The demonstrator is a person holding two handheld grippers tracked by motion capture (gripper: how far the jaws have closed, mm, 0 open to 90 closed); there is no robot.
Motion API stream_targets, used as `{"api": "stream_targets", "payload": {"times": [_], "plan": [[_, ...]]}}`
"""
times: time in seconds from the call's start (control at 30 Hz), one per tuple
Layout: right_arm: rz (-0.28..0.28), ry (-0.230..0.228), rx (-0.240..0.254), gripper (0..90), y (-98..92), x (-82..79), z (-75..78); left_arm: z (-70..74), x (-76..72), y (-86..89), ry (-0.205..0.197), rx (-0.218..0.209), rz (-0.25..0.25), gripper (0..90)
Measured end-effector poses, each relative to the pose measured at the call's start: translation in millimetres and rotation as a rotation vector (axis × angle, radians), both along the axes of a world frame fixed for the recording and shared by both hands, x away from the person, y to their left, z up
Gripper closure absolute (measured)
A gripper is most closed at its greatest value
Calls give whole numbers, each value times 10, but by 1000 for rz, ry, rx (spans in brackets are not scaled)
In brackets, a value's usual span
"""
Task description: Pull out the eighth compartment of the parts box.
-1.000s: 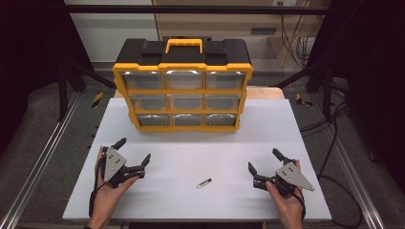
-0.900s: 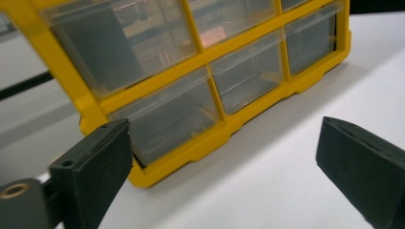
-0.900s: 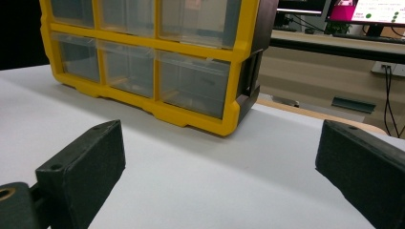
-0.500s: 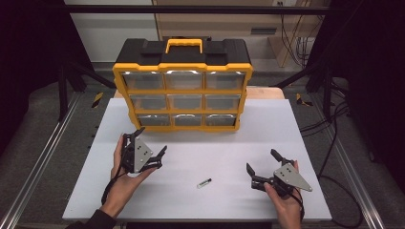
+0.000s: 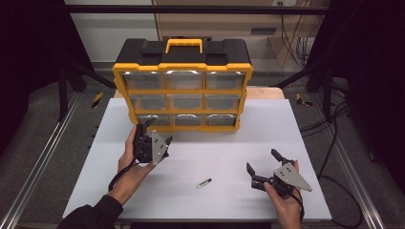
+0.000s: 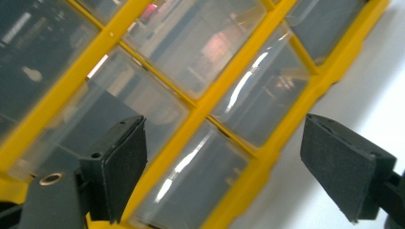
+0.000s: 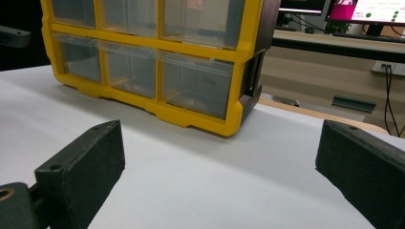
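A yellow-and-black drawer organizer (image 5: 184,98) with clear drawers stands at the back of the white table (image 5: 267,129). My left gripper (image 5: 156,131) is held just in front of its bottom-left drawer. Its jaws have just been closing a little but still stand wide, with nothing between them. In the left gripper view the organizer's drawers (image 6: 205,109) loom close beyond the left gripper (image 6: 224,162). My right gripper (image 5: 261,160) rests open near the front right of the table. From the right gripper (image 7: 219,176) the organizer (image 7: 157,71) is seen farther off. A small dark-and-white cylinder (image 5: 204,182) lies on the table between the hands.
Black frame posts (image 5: 62,81) and metal rails (image 5: 43,152) flank the table. Cables (image 5: 334,119) trail on the floor at the right. A wooden board edge (image 5: 265,91) shows behind the organizer. A monitor (image 7: 367,12) stands on a desk beyond.
My left gripper has moved forward and to the right, from the table's front left up to the organizer's lower left drawers. The right gripper and the small cylinder have stayed put.
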State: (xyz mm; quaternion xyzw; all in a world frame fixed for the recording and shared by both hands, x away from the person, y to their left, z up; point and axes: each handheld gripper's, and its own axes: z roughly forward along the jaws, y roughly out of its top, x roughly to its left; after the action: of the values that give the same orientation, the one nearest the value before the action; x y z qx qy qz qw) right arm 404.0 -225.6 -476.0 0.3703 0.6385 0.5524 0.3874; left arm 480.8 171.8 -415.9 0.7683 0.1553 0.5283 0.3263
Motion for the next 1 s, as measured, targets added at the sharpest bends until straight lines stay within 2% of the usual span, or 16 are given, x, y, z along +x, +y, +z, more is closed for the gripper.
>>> {"api": "stream_targets", "payload": {"times": [0.07,0.13,0.2,0.33,0.4,0.53,0.67,0.77,0.8,0.9,1.0], "plan": [[0,0,-2,32,2,-1,-1,4,37,-28,-7,17,7,175],[1,1,-4,32,8,-5,0,4,76,-63,-9,16,10,178],[6,1,-9,31,23,-7,-1,-2,107,-103,-25,38,12,200],[6,0,-11,31,30,-1,-2,-37,153,-161,-26,67,16,230],[6,1,-9,31,27,-1,-2,-56,163,-207,-47,102,11,262],[4,1,-8,31,24,0,-2,-46,179,-234,-51,120,17,288],[3,0,-12,31,39,0,4,-48,213,-253,-67,163,21,326],[5,-2,-19,31,53,-10,9,-74,254,-257,-49,177,29,361],[5,-3,-19,31,53,-12,10,-94,268,-266,-43,197,26,375],[-1,-1,-19,31,41,-13,6,-142,295,-294,-50,225,24,387],[-7,-1,-26,33,35,-7,3,-176,315,-315,-58,229,23,389]]}}
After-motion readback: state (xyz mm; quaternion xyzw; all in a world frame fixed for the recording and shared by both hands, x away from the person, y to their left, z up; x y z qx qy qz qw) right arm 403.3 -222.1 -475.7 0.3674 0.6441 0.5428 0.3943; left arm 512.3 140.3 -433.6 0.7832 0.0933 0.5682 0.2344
